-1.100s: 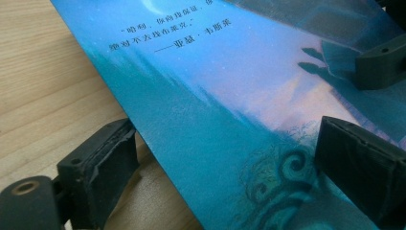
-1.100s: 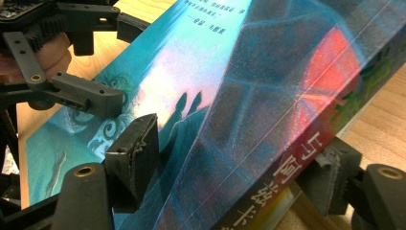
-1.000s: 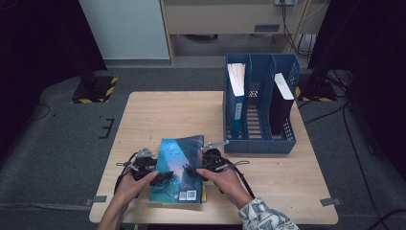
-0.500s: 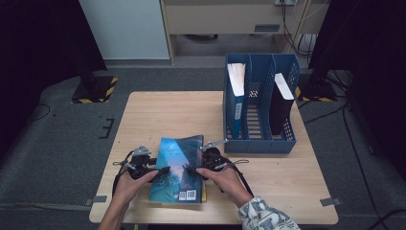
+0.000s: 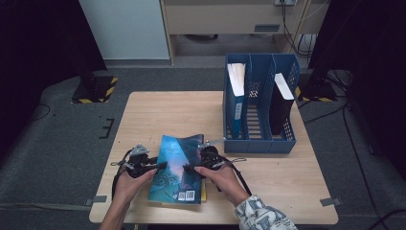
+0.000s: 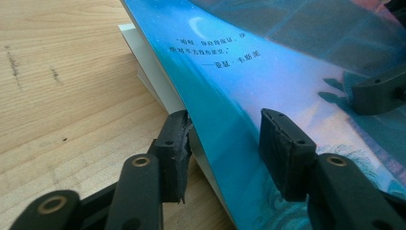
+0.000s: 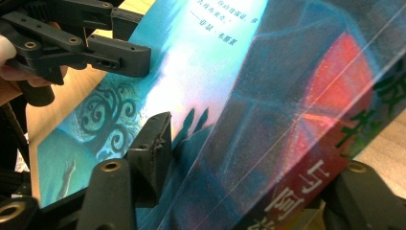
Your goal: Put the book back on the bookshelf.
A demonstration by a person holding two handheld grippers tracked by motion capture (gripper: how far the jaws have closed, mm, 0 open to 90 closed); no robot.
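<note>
Nearest, hands: two hands enter from the near edge of the worktop [image 5: 143, 115], each holding a gripper; a patterned sleeve [image 5: 261, 215] shows on the right forearm.
Left gripper [image 5: 160, 166]: at the left edge of the book [image 5: 178, 167]. Its own view has the jaws parted, one below the cover's edge against the page block, the other above the cover and apart from it; the jaws straddle the edge without pinching it [image 6: 225, 143].
Right gripper [image 5: 187, 168]: at the book's right side, near the spine. Its own view has the jaws wide apart, one on the cover's face, the other beyond the spine at the lower right; whether they press the book cannot be told [image 7: 249, 182].
Book: teal-blue paperback, lying near the front of the worktop between the two grippers, back cover up with barcodes towards the near edge. Cover bears a crescent moon, a swirling tree and lines of Chinese text; a red patch sits by the spine. Something pale yellow shows under its near edge.
File rack [image 5: 261, 139]: blue, three slots, standing at the far right of the worktop, well apart from the book.
Rack contents: blue binder [image 5: 235, 100] with white pages in the left slot; black volume [image 5: 281, 103] with white page edges in the right slot; middle slot vacant.
</note>
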